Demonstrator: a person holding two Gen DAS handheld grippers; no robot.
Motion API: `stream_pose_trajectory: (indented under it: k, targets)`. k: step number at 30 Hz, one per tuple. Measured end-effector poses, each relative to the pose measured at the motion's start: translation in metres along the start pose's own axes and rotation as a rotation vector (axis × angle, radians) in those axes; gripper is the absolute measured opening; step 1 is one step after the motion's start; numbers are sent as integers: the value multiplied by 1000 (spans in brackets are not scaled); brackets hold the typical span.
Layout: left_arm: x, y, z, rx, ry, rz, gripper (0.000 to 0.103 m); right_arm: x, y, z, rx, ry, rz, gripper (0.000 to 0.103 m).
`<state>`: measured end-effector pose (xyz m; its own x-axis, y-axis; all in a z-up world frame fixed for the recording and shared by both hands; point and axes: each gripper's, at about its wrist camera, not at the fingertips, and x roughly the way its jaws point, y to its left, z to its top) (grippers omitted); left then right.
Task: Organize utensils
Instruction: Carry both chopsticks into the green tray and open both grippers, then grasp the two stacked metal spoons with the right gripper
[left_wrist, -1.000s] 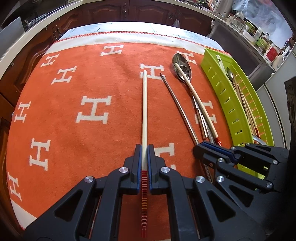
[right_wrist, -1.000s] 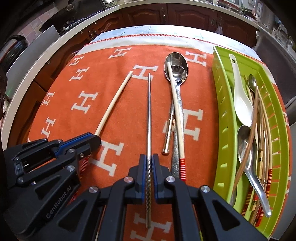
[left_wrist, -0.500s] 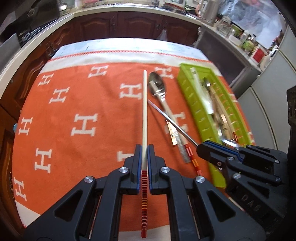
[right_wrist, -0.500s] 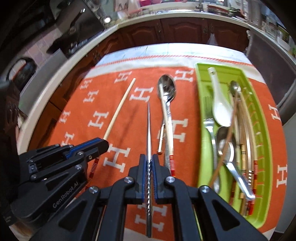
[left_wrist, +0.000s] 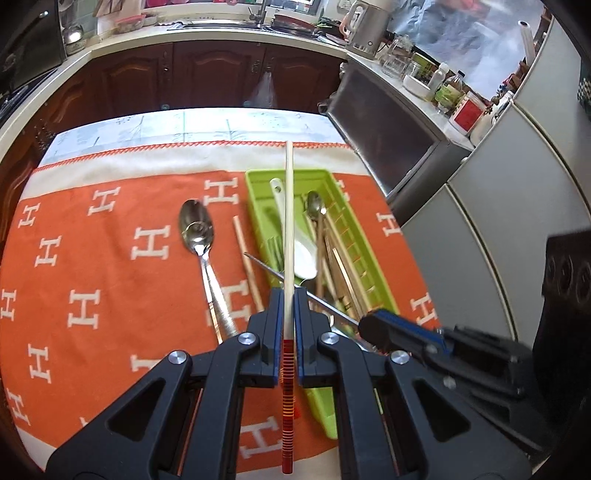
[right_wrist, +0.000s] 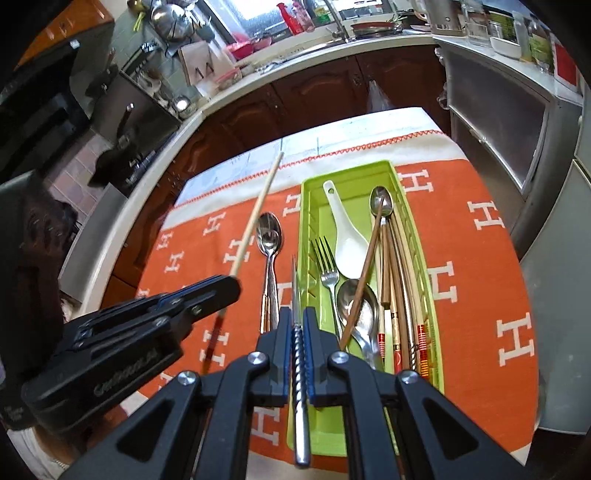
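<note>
Each hand-held gripper pinches one thin, stiff, light stick near its grip end: left (left_wrist: 288, 325) a wooden chopstick (left_wrist: 288, 221), right (right_wrist: 298, 328) a slippery steel chopstick (right_wrist: 300, 387).

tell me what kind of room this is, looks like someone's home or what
Most likely a home kitchen. Dark wooden cabinets run under a pale countertop, an electric kettle and jars stand beside it, and pots hang near the window. A green utensil tray sits on an orange cloth.
</note>
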<state>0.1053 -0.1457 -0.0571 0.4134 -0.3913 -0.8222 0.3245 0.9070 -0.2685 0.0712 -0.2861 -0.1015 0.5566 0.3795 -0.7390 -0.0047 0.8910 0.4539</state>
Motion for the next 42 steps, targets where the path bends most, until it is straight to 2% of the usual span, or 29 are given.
stream_pose_trajectory:
  k: [7, 10, 13, 21, 27, 32, 37, 42]
  targets:
    - [-19, -8, 18, -6, -56, -12, 3, -30, -12, 5, 52, -140, 34, 5]
    - [-14, -8, 20, -11, -44, -10, 3, -36, -18, 7, 77, -198, -14, 5]
    - [3, -8, 19, -26, 7, -17, 3, -31, -24, 7, 104, -214, -43, 5]
    - [60, 4, 9, -85, 132, -18, 3, 11, -38, 1, 163, -130, -47, 6]
    - [86, 5, 4, -110, 208, -31, 3, 29, -48, -3, 203, -33, -16, 6]
    - [92, 4, -2, -110, 235, -27, 4, 33, -46, -6, 183, 3, -17, 6]
    - [89, 3, -7, -110, 263, -61, 4, 34, -44, -9, 178, 18, -12, 7]
    - [77, 7, -10, -96, 240, -53, 4, 37, -41, -9, 170, 33, -13, 7]
